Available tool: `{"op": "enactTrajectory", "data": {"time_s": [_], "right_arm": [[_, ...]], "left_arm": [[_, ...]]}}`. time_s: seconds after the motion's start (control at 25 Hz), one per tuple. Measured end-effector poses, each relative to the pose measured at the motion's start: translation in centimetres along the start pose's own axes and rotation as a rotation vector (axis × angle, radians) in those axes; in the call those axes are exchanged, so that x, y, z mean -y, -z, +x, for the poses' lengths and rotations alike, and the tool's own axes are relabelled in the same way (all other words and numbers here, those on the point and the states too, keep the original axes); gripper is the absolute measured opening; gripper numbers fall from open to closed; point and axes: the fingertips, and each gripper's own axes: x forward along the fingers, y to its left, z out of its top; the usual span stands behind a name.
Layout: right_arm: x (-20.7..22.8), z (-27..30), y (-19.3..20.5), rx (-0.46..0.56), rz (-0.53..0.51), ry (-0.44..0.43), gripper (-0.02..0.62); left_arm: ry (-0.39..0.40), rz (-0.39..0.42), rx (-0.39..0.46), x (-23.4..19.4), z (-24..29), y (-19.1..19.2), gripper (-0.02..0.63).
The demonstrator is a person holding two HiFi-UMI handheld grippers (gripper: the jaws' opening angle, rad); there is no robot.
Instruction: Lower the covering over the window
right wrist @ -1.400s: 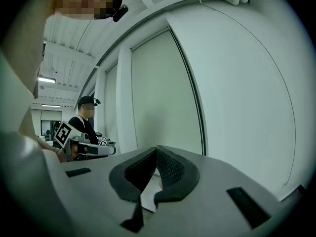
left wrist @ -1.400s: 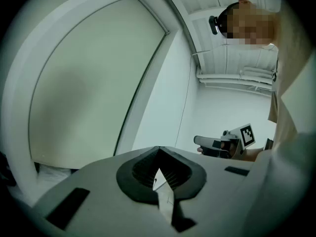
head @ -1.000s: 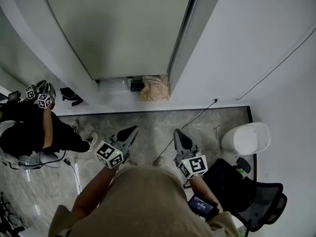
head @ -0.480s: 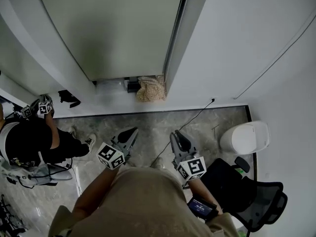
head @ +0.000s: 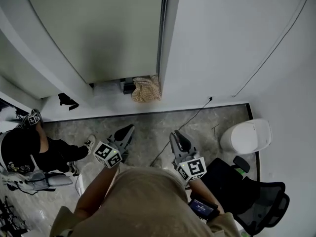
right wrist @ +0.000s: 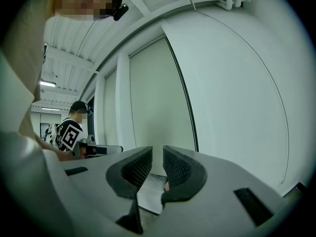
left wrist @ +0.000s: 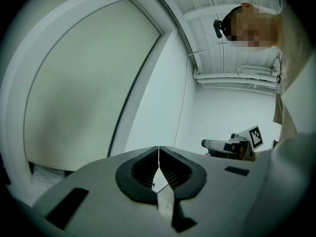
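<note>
A pale green blind (head: 98,28) covers the window and hangs down close to the sill; a dark strip (head: 161,28) runs along its right edge. My left gripper (head: 127,129) is held low over the stone floor, well short of the window, shut with nothing in it; the left gripper view shows its pads (left wrist: 148,169) meeting under the blind (left wrist: 84,98). My right gripper (head: 176,135) is beside it, pointing at the wall. Its jaws stand a narrow gap apart (right wrist: 158,154) with nothing between them, and the blind (right wrist: 158,107) is beyond.
A tan bag (head: 145,89) lies on the sill below the blind. A white bin (head: 246,136) and a black office chair (head: 256,196) stand at the right. A thin cable (head: 192,117) crosses the floor. Another person (head: 29,152) with grippers is at the left.
The view has drifted, so the window sits further left in frame. The person at the left has brought their grippers down and leftward. My two grippers have hardly moved.
</note>
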Motion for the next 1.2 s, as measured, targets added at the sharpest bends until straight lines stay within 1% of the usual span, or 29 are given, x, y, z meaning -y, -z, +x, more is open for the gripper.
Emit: {"op": "enactTrajectory", "data": {"time_s": [0.2, 0.36, 0.56, 0.84, 0.96, 1.2], "right_arm": [[2.7, -2.2, 0.6, -0.005, 0.009, -0.012, 0.054], [3.5, -2.8, 0.5, -0.001, 0.000, -0.030, 0.054], [4.2, -3.4, 1.1, -0.002, 0.013, -0.026, 0.054], [4.0, -1.7, 1.9, -0.019, 0.021, -0.018, 0.054], [3.5, -0.6, 2.1, -0.030, 0.024, -0.003, 0.054], [1.9, 2.8, 1.0, -0.022, 0.013, 0.034, 0.054]], "left_arm": [[0.007, -0.017, 0.030, 2.7, 1.8, 0.7, 0.014], [0.012, -0.002, 0.032, 4.0, 2.3, 1.1, 0.015], [-0.006, -0.028, 0.026, 4.5, 1.8, 1.9, 0.015], [-0.018, -0.042, 0.010, 2.2, 1.2, 2.4, 0.017], [-0.004, -0.050, 0.016, 1.0, 0.7, 2.3, 0.018], [0.028, -0.041, -0.014, -3.0, 0.0, 0.8, 0.017]]}}
